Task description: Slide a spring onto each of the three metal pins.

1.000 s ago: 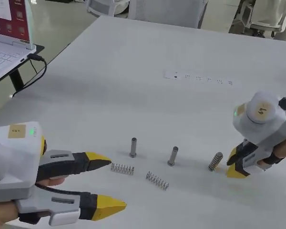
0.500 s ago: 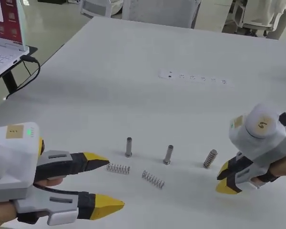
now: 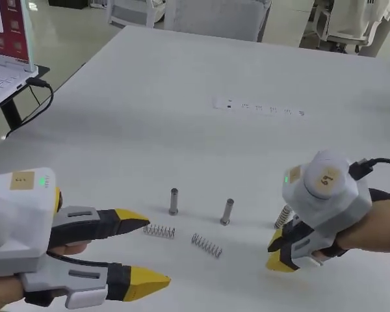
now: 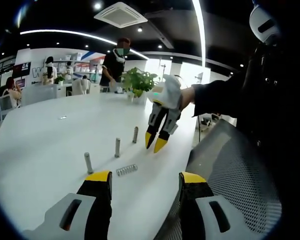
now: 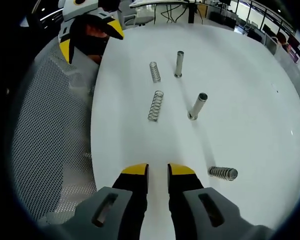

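— White tabletop (image 3: 182,117) is carrying the whole job. What is the right gripper (image 3: 279,252) doing?
— Its yellow-tipped jaws are hovering almost closed, a slit showing, gripping nothing. Just beyond it, the grey steel pin wearing a coil spring (image 3: 285,216) is standing. Leftward, the middle bare steel pin (image 3: 226,212) and the left bare steel pin (image 3: 173,201) are waiting, with the middle loose wire spring (image 3: 206,245) and the left loose wire spring (image 3: 159,231) lying just near of them.
— And the left gripper (image 3: 157,250)?
— Gaping wide, empty, beside the left loose wire spring.
— Advice?
— Probably pinching one spring lightly near its end, leaving the mouth free, then lowering it straight; those pins may be tipping easily.
— Writing?
— The tan sticker (image 3: 325,177) on the right gripper is showing a mark too small for reading.
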The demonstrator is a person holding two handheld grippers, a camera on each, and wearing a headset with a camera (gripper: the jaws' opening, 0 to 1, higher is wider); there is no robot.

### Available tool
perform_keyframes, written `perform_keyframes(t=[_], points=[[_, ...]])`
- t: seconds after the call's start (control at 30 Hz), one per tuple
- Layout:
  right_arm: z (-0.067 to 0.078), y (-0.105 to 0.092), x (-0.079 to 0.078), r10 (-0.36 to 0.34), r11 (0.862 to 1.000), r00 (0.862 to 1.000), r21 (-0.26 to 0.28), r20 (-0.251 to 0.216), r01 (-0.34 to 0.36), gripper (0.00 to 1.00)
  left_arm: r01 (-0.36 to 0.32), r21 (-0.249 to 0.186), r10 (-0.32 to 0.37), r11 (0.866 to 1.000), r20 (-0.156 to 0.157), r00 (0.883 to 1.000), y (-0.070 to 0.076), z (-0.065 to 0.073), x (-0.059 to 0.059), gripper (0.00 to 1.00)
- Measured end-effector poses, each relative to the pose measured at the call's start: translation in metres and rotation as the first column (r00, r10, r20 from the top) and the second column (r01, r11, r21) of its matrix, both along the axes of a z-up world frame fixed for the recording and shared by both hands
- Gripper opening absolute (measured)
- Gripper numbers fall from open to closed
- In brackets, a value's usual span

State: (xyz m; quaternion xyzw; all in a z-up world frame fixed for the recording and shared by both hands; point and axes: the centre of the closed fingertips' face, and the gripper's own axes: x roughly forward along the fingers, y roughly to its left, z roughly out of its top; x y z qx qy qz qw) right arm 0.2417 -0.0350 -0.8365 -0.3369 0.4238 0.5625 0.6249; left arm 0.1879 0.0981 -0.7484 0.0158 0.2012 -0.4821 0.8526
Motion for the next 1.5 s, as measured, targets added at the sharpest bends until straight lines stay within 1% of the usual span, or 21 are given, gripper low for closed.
perform_keyframes(t=[0.4,0.63,0.83,1.2,1.33,1.5], points=[[0.001,0.041,-0.003,0.043,0.998,0.999,0.047,0.012,-0.044,0.14,0.000,-0.001,0.000,1.000,0.004,1.000,0.001,0.001,0.000,0.48],[-0.001,0.059,-0.001,0.046,0.996,0.999,0.069,0.019,-0.047,0.13,-0.004,0.000,0.004,1.000,0.002,1.000,0.002,0.000,-0.001,0.48],[-0.006,0.066,0.001,0.034,0.996,0.999,0.076,0.019,-0.035,0.13,-0.004,0.001,0.004,1.000,0.000,1.000,0.003,0.000,-0.002,0.48],[-0.018,0.072,0.006,-0.021,0.998,0.999,0.067,0.027,0.019,0.13,-0.006,0.001,0.006,1.000,-0.002,1.000,0.003,-0.001,-0.002,0.48],[-0.019,0.071,0.006,-0.019,0.998,0.999,0.060,0.034,0.017,0.12,-0.009,0.000,0.009,1.000,-0.004,1.000,0.004,-0.002,-0.002,0.48],[-0.021,0.070,0.007,-0.011,0.999,0.999,0.047,0.053,0.009,0.10,-0.008,0.001,0.008,1.000,-0.004,1.000,0.004,-0.002,-0.001,0.48]])
